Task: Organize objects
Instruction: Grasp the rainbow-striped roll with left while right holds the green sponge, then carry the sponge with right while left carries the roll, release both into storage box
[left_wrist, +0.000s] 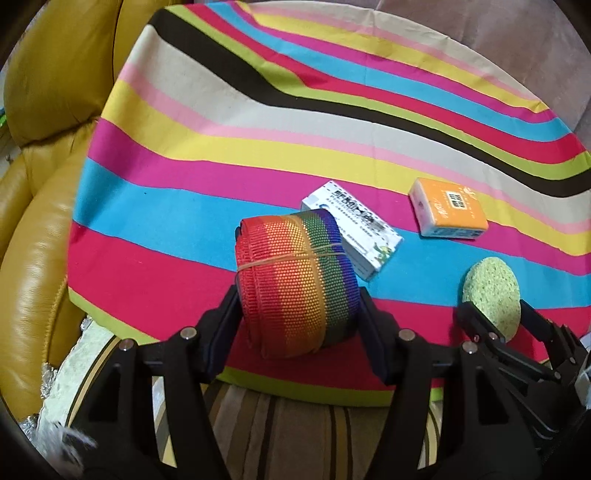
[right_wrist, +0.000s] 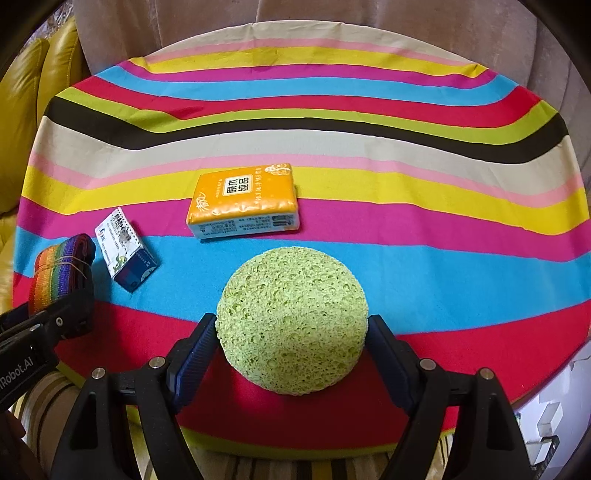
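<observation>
Both grippers were loaded near the cloth's (right_wrist: 406, 229) front edge: left gripper (left_wrist: 297, 314) clamped the webbing roll (left_wrist: 295, 280), right gripper (right_wrist: 291, 347) squeezed the sponge (right_wrist: 291, 317), so you needed steady lifts clear of the small box (left_wrist: 354, 236).

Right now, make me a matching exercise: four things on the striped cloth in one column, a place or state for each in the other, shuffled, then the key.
Things:
1. rainbow strap roll
2. green sponge
3. orange tissue pack
4. white medicine box

Places or states:
A. lying flat, farthest back, touching nothing else
B. between the right gripper fingers
C. between the left gripper fingers
D. flat on the cloth, just behind the strap roll

Pairs: 1-C, 2-B, 3-A, 4-D
</observation>
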